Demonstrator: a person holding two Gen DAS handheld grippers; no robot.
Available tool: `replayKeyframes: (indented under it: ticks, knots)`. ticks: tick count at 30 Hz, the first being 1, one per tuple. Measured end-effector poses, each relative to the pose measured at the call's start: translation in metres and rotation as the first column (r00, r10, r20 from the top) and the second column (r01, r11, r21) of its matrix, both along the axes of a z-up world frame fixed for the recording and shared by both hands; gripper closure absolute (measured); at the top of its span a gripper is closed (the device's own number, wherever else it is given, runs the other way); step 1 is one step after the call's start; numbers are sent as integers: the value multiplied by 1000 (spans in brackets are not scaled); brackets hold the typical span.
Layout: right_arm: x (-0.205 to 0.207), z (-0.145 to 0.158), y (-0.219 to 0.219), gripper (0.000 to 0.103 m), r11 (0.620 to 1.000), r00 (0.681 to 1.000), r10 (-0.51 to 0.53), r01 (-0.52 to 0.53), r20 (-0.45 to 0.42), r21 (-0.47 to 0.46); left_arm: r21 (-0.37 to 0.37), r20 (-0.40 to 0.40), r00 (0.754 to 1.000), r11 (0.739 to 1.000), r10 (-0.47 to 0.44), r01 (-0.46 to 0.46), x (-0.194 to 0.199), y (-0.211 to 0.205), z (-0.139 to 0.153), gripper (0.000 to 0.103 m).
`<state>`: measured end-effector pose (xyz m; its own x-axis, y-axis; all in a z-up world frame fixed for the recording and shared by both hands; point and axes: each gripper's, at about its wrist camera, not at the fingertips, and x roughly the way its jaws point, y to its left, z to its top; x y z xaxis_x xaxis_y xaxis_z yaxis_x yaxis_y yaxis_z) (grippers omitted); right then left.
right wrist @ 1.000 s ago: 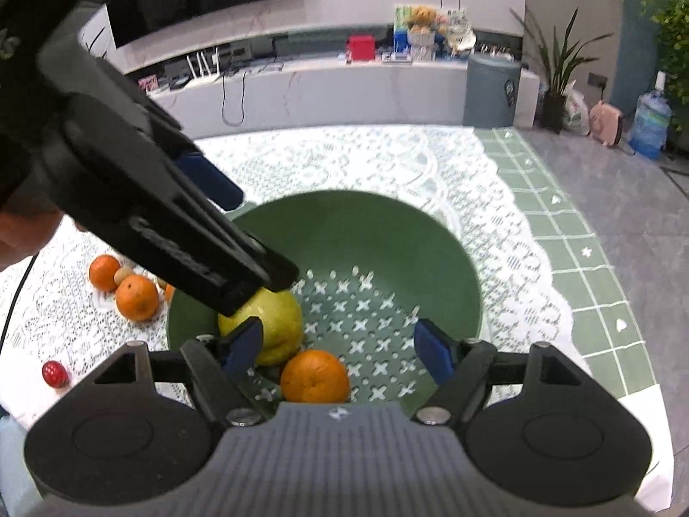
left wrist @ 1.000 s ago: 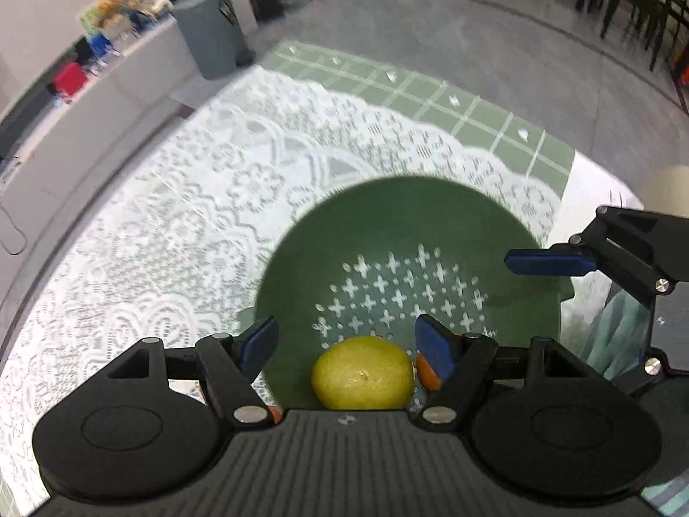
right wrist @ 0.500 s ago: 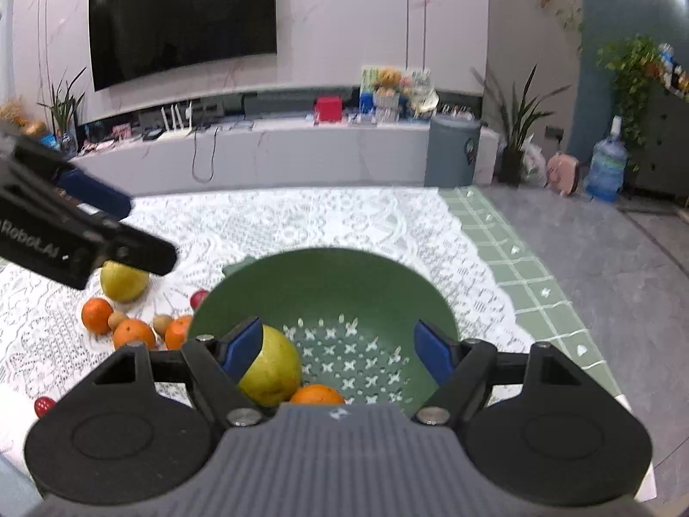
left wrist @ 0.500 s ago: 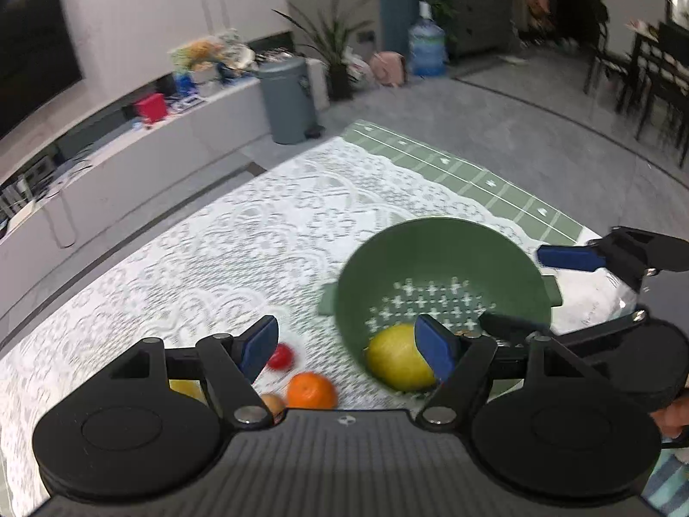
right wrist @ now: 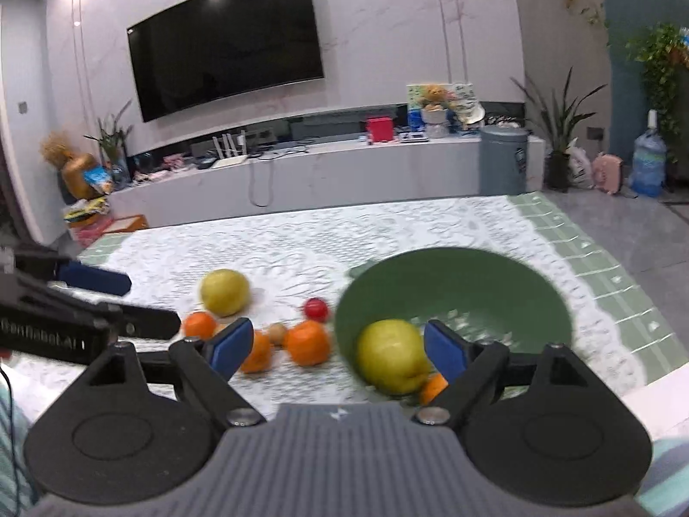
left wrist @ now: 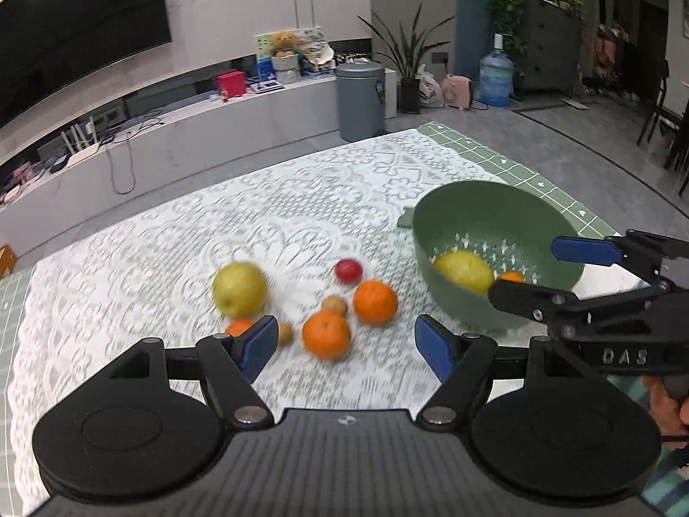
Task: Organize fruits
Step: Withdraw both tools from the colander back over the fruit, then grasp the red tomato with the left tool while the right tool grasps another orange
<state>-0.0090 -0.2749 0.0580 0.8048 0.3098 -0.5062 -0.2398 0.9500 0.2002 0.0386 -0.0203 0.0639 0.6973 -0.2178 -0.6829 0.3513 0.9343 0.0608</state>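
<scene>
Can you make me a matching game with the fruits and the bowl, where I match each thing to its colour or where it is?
Things:
1. colander bowl
2. small round fruit
3. big pear on the cloth
4. pear beside a small orange

Clues:
A. red
B. inside the bowl
C. green
D. yellow-green, out on the lace tablecloth

Pairs: 1-C, 2-A, 3-D, 4-B
</scene>
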Motion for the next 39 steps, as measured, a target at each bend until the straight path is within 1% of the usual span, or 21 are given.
replayKeyframes:
  ticks: [2, 6, 9, 13, 19, 21, 24, 25, 27, 29, 33, 36, 39]
  knots:
    - [-4, -4, 7, 19, 1000, 1000, 12, -12, -2, 1, -20, 1, 1000, 1000, 11, -11, -11, 10, -5, 18]
    - [-9, -14, 22, 19, 999, 999, 31, -32, -13, -30, -50, -12, 999, 998, 40, -40, -27, 27, -15, 18]
    - [-12, -20, 30, 19, 997, 999, 42, -43, -23, -66, -40, -36, 998, 997, 59, -60, -36, 36, -24, 19]
    - [-12, -27, 36, 19, 993, 998, 53, -56, -29, -104, -7, -54, 997, 999, 46, -46, -50, 44, -32, 21]
    - [-10, -38, 46, 19, 986, 994, 85, -93, -62, -139, 3, -89, 995, 999, 39, -39, -63, 53, -51, 21]
    - [-10, -40, 49, 19, 983, 993, 100, -109, -68, -150, 17, -109, 993, 999, 41, -40, -64, 51, -58, 23]
    - [-9, -43, 54, 19, 978, 990, 120, -130, -73, -164, 62, -142, 989, 998, 42, -33, -66, 44, -70, 29]
    - [-9, -44, 55, 19, 977, 989, 125, -136, -75, -165, 78, -148, 988, 997, 40, -29, -67, 42, -73, 31]
    - [-8, -46, 55, 19, 976, 988, 129, -141, -80, -166, 101, -154, 987, 995, 37, -22, -67, 39, -79, 32]
    - [-6, -47, 54, 19, 976, 987, 130, -144, -90, -162, 112, -151, 987, 993, 51, -34, -66, 39, -83, 35]
    - [2, -54, 56, 19, 977, 984, 133, -151, -121, -153, 91, -115, 990, 993, 80, -70, -56, 42, -87, 44]
    - [5, -58, 60, 19, 973, 981, 142, -163, -132, -164, 71, -114, 989, 993, 99, -91, -46, 45, -91, 46]
    - [8, -62, 63, 19, 969, 979, 150, -173, -140, -175, 56, -112, 987, 993, 111, -106, -39, 47, -93, 46]
